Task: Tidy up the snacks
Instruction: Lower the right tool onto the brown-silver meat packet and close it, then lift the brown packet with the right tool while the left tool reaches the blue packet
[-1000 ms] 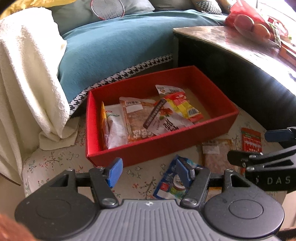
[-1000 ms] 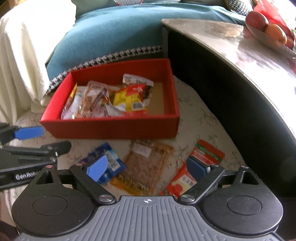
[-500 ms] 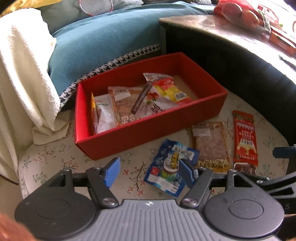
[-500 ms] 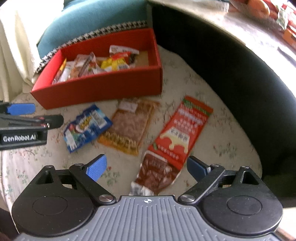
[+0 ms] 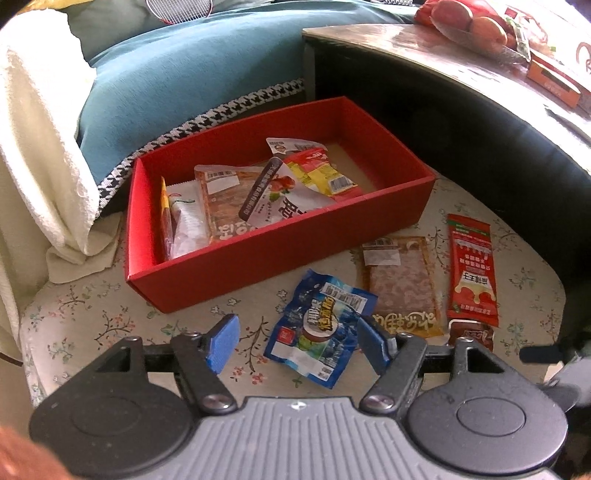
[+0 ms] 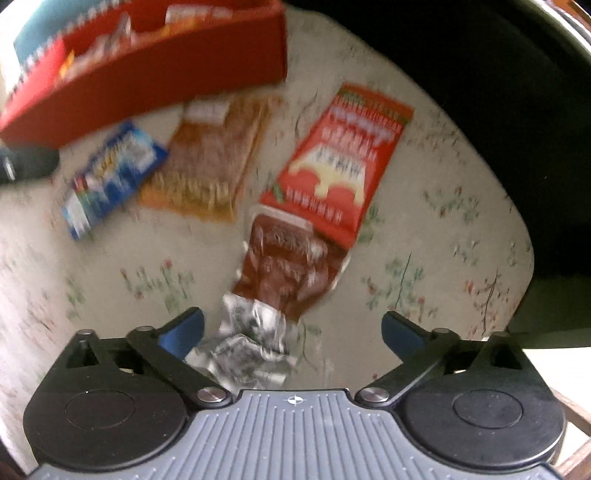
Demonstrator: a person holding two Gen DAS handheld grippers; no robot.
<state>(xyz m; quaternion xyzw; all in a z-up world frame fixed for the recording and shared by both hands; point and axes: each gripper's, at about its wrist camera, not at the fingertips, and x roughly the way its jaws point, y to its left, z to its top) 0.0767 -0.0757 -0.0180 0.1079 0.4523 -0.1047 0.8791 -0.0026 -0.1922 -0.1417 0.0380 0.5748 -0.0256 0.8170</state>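
Note:
A red box (image 5: 280,258) holds several snack packets on a floral cushion. In front of it lie a blue packet (image 5: 321,325), a clear brown packet (image 5: 400,284) and a long red packet (image 5: 471,269). My left gripper (image 5: 297,341) is open, low over the blue packet. My right gripper (image 6: 291,330) is open, just above the brown lower end of the long red packet (image 6: 332,170); its crinkled silver end lies between the fingers. The right view is blurred. It also shows the blue packet (image 6: 110,177), the brown packet (image 6: 214,155) and the red box (image 6: 147,77).
A dark round table (image 5: 461,88) with a fruit bowl (image 5: 469,26) stands right of the cushion. A teal cushion (image 5: 184,85) and a white towel (image 5: 40,147) lie behind and left of the box. The seat edge (image 6: 524,251) is close on the right.
My right gripper has dropped down and forward onto the near end of the long red packet. My left gripper has edged closer over the blue packet. Both stay open.

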